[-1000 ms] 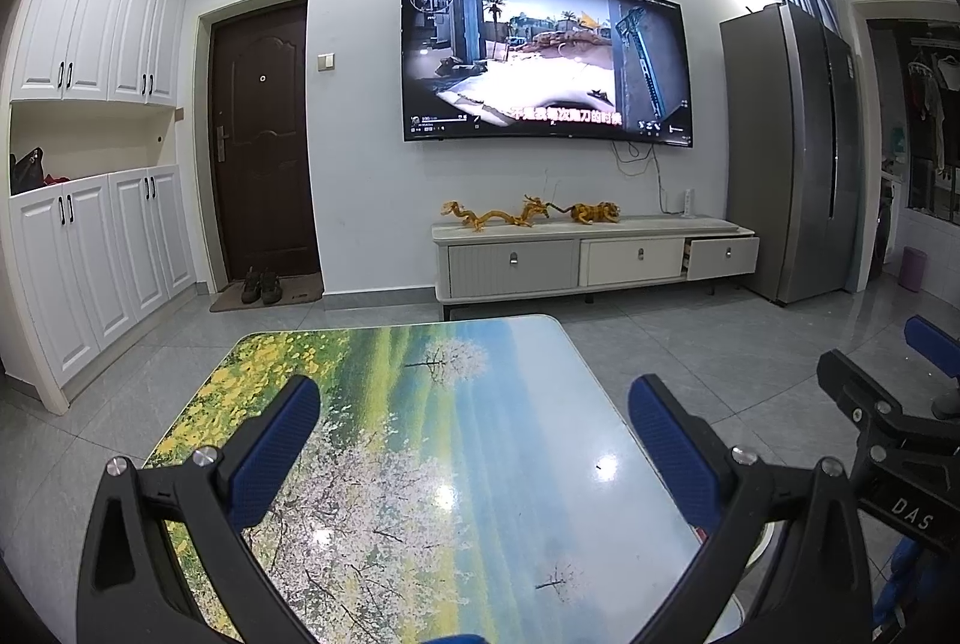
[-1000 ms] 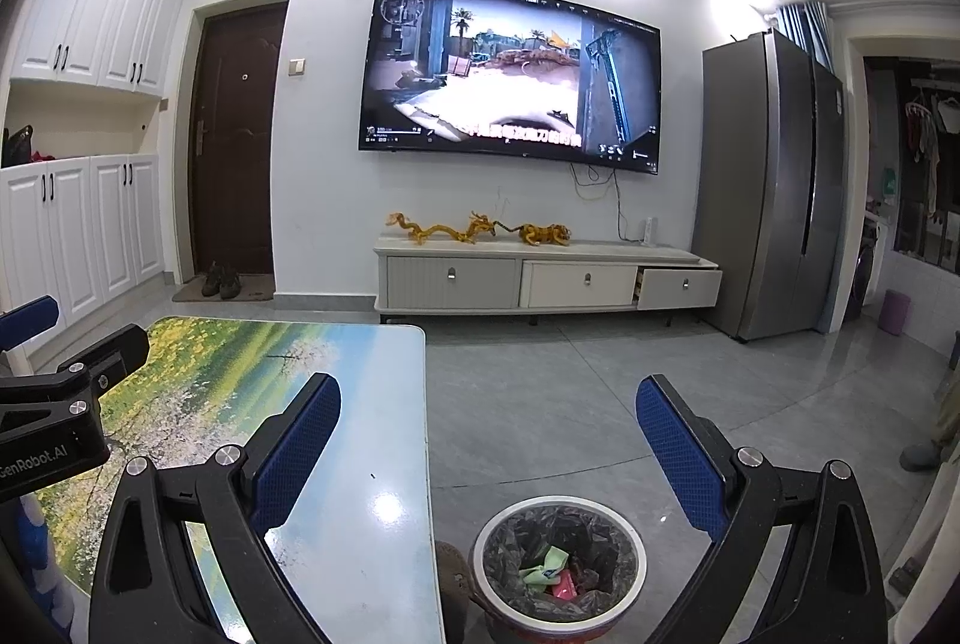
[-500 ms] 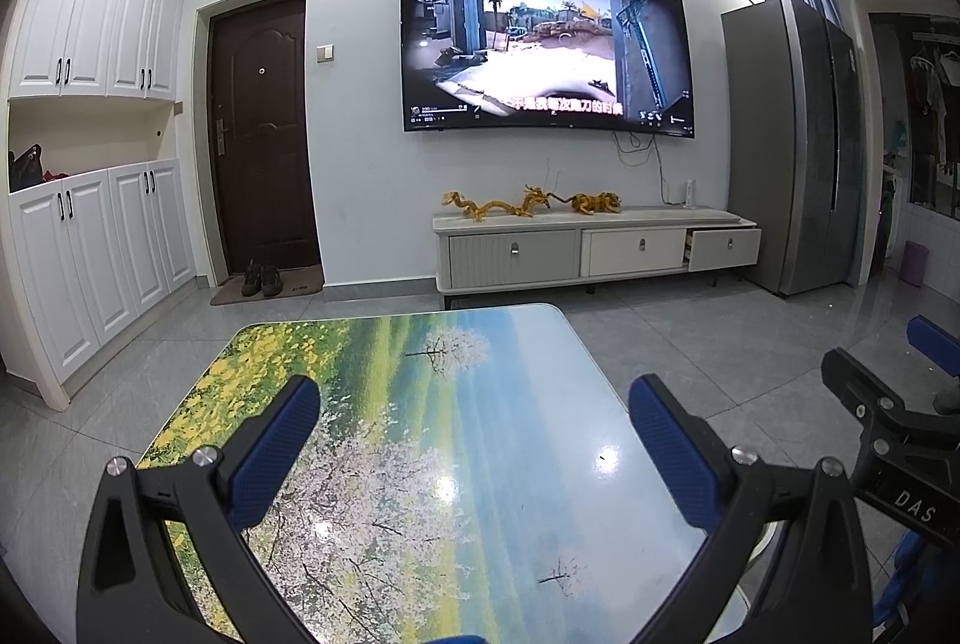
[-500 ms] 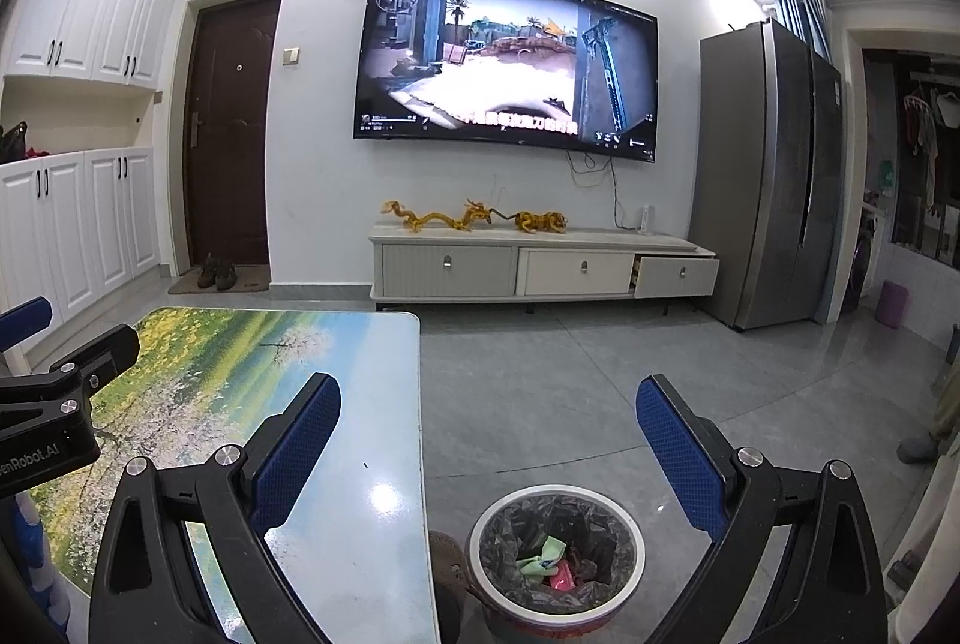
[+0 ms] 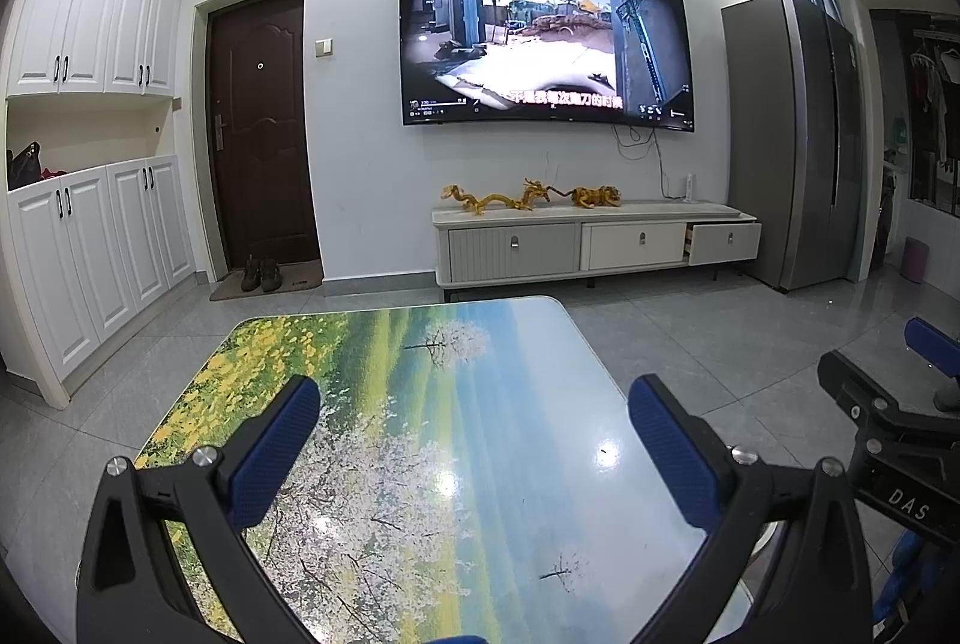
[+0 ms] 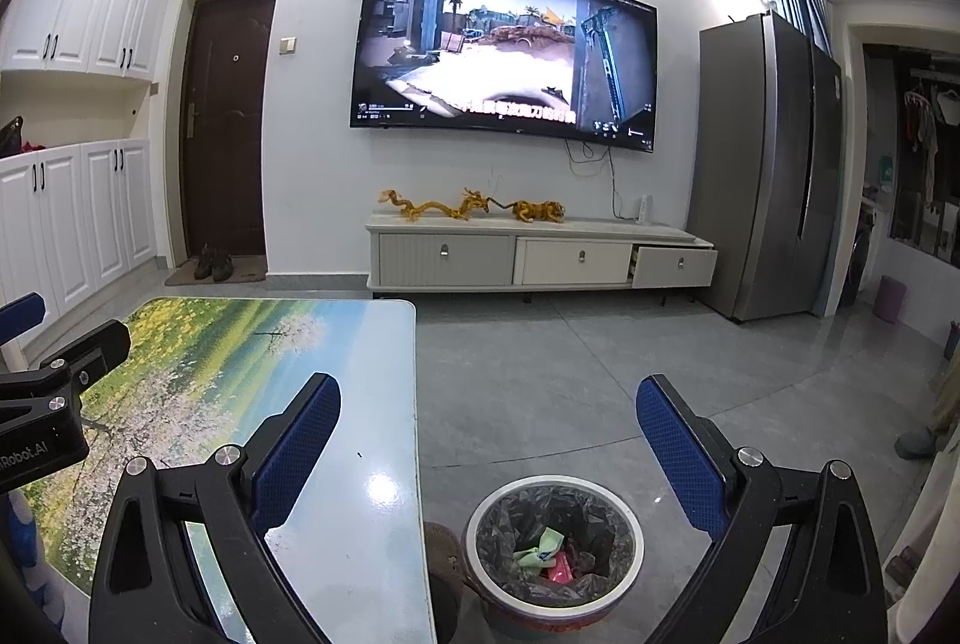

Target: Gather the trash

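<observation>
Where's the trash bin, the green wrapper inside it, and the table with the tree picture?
trash bin (image 6: 630, 524): right wrist view, on its white rim.
green wrapper (image 6: 543, 548): right wrist view, on its crumpled middle.
table (image 5: 480, 434): left wrist view, on its bare printed top.

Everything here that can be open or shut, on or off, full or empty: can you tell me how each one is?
Left gripper: open, holding nothing.
Right gripper: open, holding nothing.
Bin: lined with a dark bag, some trash inside, not full.
TV: on.
Door: shut.
Right drawer: pulled partly out.
Other two drawers: shut.
Fridge: shut.
Cabinets: shut.
</observation>
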`<state>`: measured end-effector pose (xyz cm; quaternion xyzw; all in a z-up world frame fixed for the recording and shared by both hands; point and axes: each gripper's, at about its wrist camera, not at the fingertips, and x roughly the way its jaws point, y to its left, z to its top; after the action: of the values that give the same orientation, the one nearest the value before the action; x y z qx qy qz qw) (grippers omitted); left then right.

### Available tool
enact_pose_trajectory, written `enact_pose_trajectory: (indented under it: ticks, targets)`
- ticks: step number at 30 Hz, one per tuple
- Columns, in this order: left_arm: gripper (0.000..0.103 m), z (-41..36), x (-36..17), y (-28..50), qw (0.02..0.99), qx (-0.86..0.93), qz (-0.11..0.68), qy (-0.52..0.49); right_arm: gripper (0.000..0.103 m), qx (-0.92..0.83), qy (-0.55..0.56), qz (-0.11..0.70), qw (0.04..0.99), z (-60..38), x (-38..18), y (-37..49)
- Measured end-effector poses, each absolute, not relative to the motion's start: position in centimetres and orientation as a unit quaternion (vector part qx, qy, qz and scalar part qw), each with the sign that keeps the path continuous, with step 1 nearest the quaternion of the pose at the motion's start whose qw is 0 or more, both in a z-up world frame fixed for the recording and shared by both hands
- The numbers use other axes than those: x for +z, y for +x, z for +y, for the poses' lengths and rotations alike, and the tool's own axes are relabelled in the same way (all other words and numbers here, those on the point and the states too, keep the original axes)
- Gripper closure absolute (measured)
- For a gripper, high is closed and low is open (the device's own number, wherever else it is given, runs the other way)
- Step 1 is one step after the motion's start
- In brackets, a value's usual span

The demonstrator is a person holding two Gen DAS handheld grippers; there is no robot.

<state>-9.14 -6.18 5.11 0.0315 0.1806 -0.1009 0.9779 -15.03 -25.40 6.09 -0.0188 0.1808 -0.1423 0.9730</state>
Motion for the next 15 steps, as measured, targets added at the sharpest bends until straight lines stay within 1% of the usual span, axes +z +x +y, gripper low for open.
enact_pose_trajectory:
  ticks: [15]
  targets:
    - [0.0, -6.56, 4.13, -8.4, 0.975, -0.104, 0.192, 0.035, 0.005, -0.151, -0.013, 0.193, 0.969, -25.97, 5.22, -14.48]
